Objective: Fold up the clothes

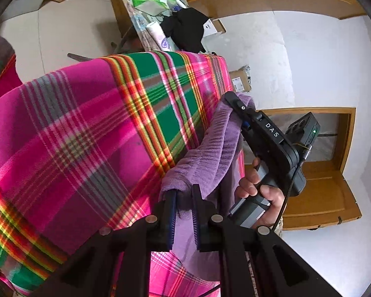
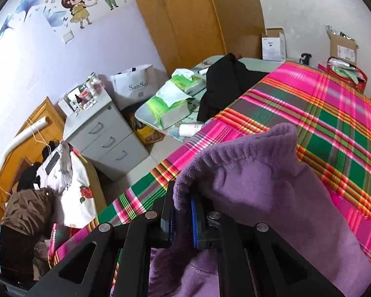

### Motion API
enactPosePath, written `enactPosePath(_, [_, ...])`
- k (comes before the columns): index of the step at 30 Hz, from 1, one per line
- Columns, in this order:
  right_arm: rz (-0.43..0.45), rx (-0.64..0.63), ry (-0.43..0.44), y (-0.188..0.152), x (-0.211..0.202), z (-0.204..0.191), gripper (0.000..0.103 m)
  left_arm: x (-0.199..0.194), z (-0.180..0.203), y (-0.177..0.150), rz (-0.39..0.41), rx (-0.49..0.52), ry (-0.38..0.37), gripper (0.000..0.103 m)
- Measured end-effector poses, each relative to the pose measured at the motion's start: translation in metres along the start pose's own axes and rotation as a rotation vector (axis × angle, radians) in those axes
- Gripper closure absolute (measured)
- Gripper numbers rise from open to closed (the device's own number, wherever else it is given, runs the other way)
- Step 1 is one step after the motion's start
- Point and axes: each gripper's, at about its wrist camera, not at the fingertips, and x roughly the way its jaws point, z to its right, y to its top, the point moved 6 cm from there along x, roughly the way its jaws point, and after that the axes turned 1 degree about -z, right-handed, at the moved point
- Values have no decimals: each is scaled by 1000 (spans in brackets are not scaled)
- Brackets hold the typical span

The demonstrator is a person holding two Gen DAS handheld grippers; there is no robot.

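Observation:
A purple fleece garment [image 1: 210,153] hangs between both grippers above a pink, green and orange plaid blanket [image 1: 86,128]. My left gripper [image 1: 183,198] is shut on one bunched edge of it. In the left wrist view, my right gripper [image 1: 235,101], held by a hand [image 1: 257,193], pinches the garment's other end higher up. In the right wrist view, the right gripper [image 2: 181,212] is shut on a thick fold of the purple garment [image 2: 259,188], which drapes down over the plaid blanket [image 2: 334,123].
A black garment [image 2: 225,81], tissue packs [image 2: 170,104] and a white tube lie on a table beyond the blanket. A grey drawer unit [image 2: 106,138], a paper bag, cardboard boxes [image 2: 273,43] and a wooden wardrobe [image 2: 185,17] stand around. Clothes are piled at the left.

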Motion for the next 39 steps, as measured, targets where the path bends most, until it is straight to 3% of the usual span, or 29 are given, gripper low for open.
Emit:
enactPosePath(8, [-44,88,17,-5,12,11,88,-6,-3,-8,-4,-19,0,90])
enactPosePath(14, [-48,69,-18,-8,6,4,75,-13,0,-5,33,-6,30,83])
enactPosePath(21, [-32,26,-94,-14,-12,0,74,-34,1,-8,89,28,76,81])
enactPosePath(27, [23,11,-49,-23,-41,-11,73,-41,4,-21,90,52,91,81])
enactPosePath(39, [25,-9,-58,-83,-88,-18,69,-42,10,-41,94,149,163,79])
